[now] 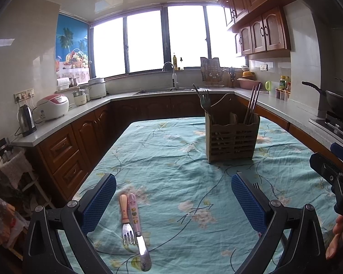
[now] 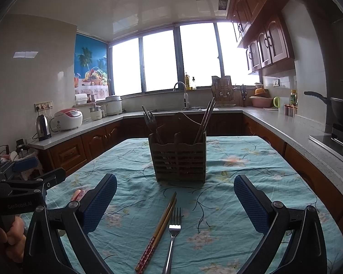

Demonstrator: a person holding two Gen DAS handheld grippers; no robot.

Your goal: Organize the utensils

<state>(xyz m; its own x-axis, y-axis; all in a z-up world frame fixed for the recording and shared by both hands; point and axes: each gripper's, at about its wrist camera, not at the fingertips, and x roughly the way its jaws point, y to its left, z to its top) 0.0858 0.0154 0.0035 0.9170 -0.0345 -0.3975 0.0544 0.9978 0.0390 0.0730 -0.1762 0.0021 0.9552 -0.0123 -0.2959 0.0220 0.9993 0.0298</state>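
A slatted brown utensil caddy (image 1: 232,138) (image 2: 179,159) stands on the floral teal tablecloth (image 1: 171,159), holding forks on its left and dark chopsticks on its right. In the left wrist view a small fork with an orange handle (image 1: 125,219) and a pink-handled knife (image 1: 138,230) lie side by side between the fingers of my open left gripper (image 1: 173,203). In the right wrist view a pair of wooden chopsticks (image 2: 159,228) and a metal fork (image 2: 172,237) lie between the fingers of my open right gripper (image 2: 175,203). Both grippers hover empty above the cloth.
My right gripper's body (image 1: 333,175) shows at the right edge of the left wrist view; the left gripper's body (image 2: 22,187) shows at the left of the right wrist view. Counters with a kettle (image 1: 26,119), rice cooker (image 1: 53,107), sink and wok (image 1: 338,100) surround the table.
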